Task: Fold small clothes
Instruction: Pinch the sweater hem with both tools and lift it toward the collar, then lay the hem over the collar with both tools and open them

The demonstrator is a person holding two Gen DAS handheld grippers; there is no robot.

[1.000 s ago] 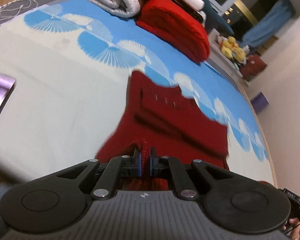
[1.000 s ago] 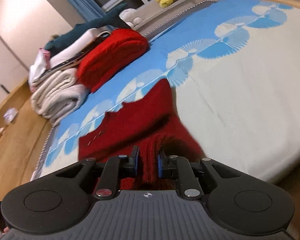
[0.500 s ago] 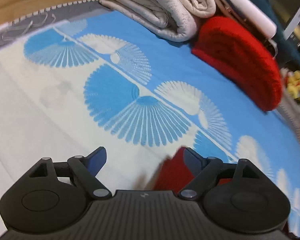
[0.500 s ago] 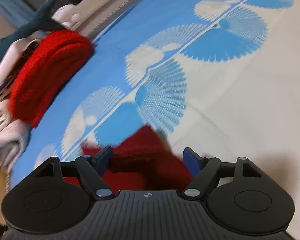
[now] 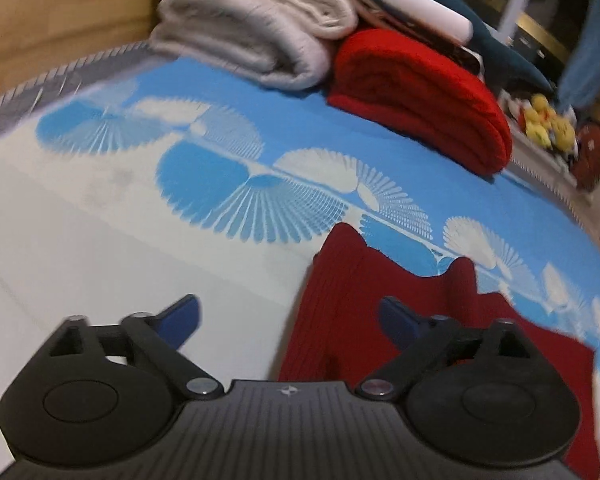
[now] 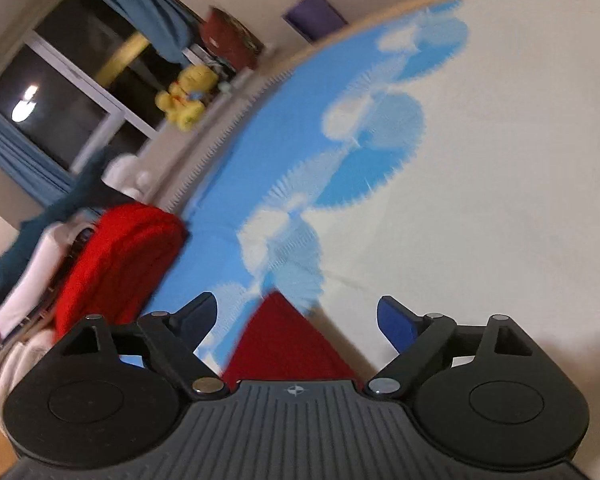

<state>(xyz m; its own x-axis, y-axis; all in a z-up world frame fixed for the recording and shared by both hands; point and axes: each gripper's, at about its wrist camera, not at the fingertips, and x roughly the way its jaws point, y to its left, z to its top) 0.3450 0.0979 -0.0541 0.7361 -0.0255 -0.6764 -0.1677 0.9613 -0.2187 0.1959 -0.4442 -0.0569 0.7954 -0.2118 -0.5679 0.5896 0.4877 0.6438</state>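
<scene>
A small dark red knitted garment [image 5: 380,304] lies flat on the bed's blue and cream cover [image 5: 100,216]. In the left wrist view my left gripper [image 5: 288,316] hovers over the garment's left edge; its jaws are opening wide and the pads press on nothing. In the right wrist view only a pointed corner of the garment [image 6: 284,340] shows, between the spread fingers of my right gripper [image 6: 296,316]. Those jaws are opening too, apart from the cloth.
At the bed's far side lies a stack: a folded cream blanket [image 5: 256,36], a folded bright red knit [image 5: 424,96] and a white roll on top. Yellow plush toys [image 6: 186,98] sit on a ledge by the dark window [image 6: 60,112].
Both grippers were shut on the red garment a second ago; both have let go and spread wide. The garment now lies flat, and the right gripper has rolled.
</scene>
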